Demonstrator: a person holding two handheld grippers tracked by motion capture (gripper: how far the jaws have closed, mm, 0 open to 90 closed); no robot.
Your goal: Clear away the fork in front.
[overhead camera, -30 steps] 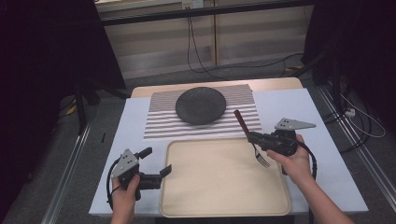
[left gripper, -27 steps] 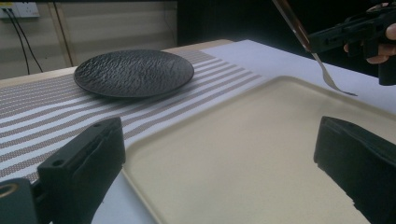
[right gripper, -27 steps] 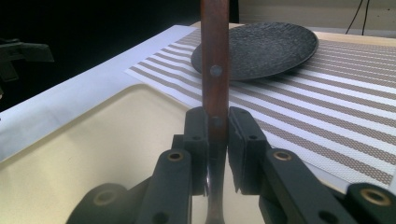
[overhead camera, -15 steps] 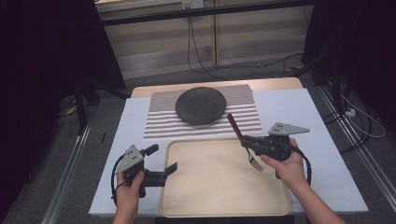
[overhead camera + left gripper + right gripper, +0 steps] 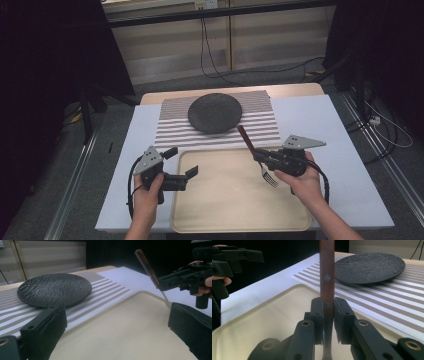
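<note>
A fork with a brown wooden handle (image 5: 247,138) and metal tines (image 5: 270,178) hangs tilted over the right part of the beige tray (image 5: 235,210), tines down. My right gripper (image 5: 260,157) is shut on its handle (image 5: 327,272), and both pads press the wood just below a rivet. My left gripper (image 5: 181,161) is open at the tray's left edge with nothing between its fingers (image 5: 46,326). From the left gripper view the fork (image 5: 148,268) and the right gripper (image 5: 185,280) show ahead on the right, above the tray (image 5: 120,335).
A black textured plate (image 5: 215,113) rests on a striped placemat (image 5: 260,125) behind the tray, all on a white sheet (image 5: 320,120) over the table. Cables and dark stands lie on the floor beyond and beside the table.
My right gripper has carried the fork a little left and nearer, lower over the tray. The left gripper has shifted slightly right and forward, still open.
</note>
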